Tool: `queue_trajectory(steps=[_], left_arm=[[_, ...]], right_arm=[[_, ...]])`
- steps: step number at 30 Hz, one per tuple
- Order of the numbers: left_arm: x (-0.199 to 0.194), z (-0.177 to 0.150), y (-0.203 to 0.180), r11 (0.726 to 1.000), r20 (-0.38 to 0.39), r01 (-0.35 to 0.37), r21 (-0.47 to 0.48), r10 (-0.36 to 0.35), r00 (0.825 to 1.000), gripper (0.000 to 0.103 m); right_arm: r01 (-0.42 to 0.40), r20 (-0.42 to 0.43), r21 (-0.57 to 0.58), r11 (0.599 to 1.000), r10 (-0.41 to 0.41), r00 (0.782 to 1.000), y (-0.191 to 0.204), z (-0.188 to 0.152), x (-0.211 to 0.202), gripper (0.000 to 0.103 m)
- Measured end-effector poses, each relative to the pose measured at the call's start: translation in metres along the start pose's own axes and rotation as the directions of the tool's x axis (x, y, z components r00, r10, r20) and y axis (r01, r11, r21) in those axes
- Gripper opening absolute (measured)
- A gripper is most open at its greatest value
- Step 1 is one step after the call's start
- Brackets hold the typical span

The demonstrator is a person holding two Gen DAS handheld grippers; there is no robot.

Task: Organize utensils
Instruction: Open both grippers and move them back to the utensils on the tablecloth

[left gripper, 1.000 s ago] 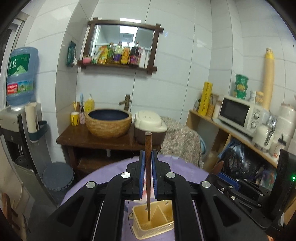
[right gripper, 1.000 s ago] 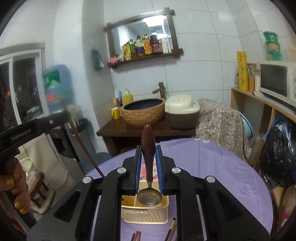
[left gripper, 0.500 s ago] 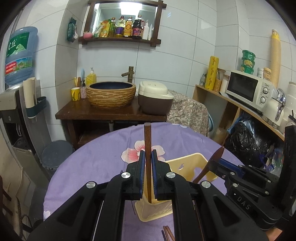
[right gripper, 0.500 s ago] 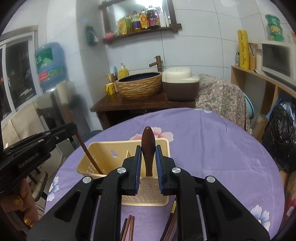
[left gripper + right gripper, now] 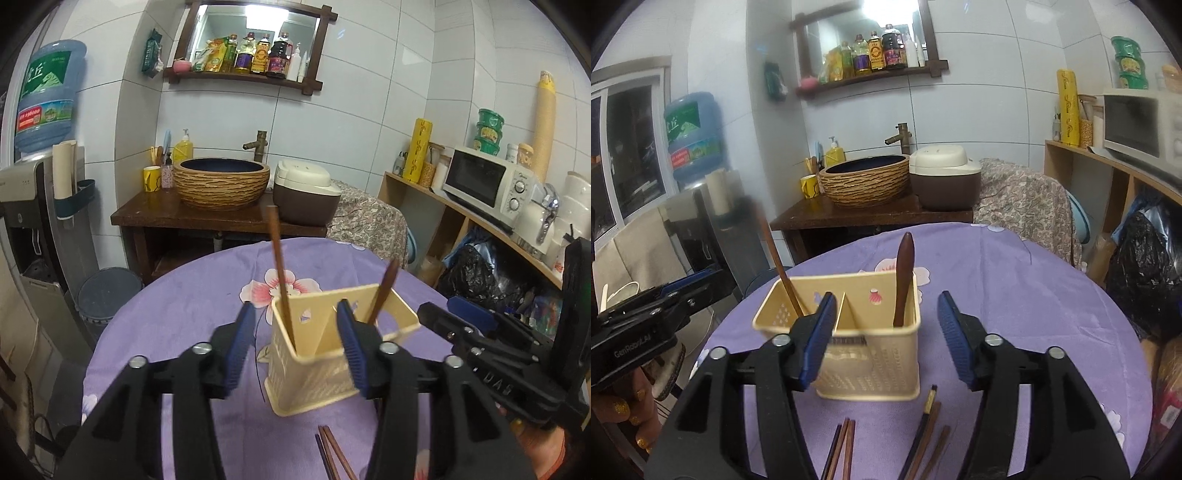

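Observation:
A cream plastic utensil caddy [image 5: 314,365] [image 5: 871,369] with two compartments stands on the purple-clothed round table [image 5: 184,314]. A brown chopstick [image 5: 281,284] [image 5: 781,273] leans in its left compartment. A dark wooden spoon handle [image 5: 384,291] [image 5: 903,277] stands in the right compartment. My left gripper [image 5: 293,345] is open and empty, its fingers on either side of the caddy's near corner. My right gripper [image 5: 886,334] is open and empty just in front of the caddy. Several loose chopsticks [image 5: 923,439] [image 5: 332,450] lie on the cloth before the caddy.
Behind the table stands a dark wooden stand with a woven basin [image 5: 221,181] and a rice cooker [image 5: 306,195]. A shelf with a microwave [image 5: 487,184] runs along the right. A water dispenser [image 5: 33,206] and a bin [image 5: 107,291] are at the left.
Both grippers have opened. The left let go of the chopstick and the right let go of the spoon; both now stand in the caddy. Both grippers have drawn back slightly.

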State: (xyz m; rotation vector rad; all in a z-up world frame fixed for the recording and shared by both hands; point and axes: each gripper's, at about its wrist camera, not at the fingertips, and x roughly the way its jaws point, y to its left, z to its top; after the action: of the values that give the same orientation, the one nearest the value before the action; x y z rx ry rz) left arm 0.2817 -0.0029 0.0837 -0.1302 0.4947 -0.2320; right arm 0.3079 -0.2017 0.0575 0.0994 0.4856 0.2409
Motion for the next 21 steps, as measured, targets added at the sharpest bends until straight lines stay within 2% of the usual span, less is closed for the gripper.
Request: queue_trajectory(steps=[2, 5, 8, 11, 15, 19, 21], left_arm=[[-0.011, -0.013, 0.003, 1.0, -0.013, 0.0, -0.006, 0.0, 1.0, 0.065], [-0.021, -0.04, 0.006, 1.0, -0.069, 0.001, 0.012, 0.0, 0.998, 0.07], [-0.031, -0.074, 0.005, 0.998, -0.117, -0.016, 0.061, 0.023, 0.993, 0.072], [-0.035, -0.107, 0.007, 0.996, -0.175, -0.039, 0.076, 0.052, 0.983, 0.073], [-0.038, -0.143, 0.006, 0.998, -0.249, -0.02, 0.053, 0.032, 0.968, 0.073], [-0.037, -0.165, -0.004, 0.997, -0.296, -0.001, 0.073, 0.023, 0.955, 0.073], [-0.032, -0.172, -0.007, 0.997, -0.324, 0.012, 0.071, 0.012, 0.946, 0.072]], right_arm=[[0.009, -0.007, 0.005, 1.0, -0.009, 1.0, -0.003, -0.01, -0.015, 0.077], [0.033, -0.046, -0.004, 0.999, -0.034, 0.998, -0.009, -0.033, -0.034, 0.079], [0.095, -0.074, -0.019, 0.995, -0.096, 0.993, -0.016, -0.059, -0.05, 0.089], [0.142, -0.106, -0.04, 0.989, -0.145, 0.984, -0.021, -0.09, -0.061, 0.09], [0.177, -0.189, -0.02, 0.984, -0.178, 0.966, -0.029, -0.134, -0.067, 0.09], [0.191, -0.244, -0.013, 0.982, -0.188, 0.951, -0.033, -0.166, -0.072, 0.091], [0.201, -0.255, -0.029, 0.979, -0.202, 0.946, -0.031, -0.175, -0.075, 0.096]])
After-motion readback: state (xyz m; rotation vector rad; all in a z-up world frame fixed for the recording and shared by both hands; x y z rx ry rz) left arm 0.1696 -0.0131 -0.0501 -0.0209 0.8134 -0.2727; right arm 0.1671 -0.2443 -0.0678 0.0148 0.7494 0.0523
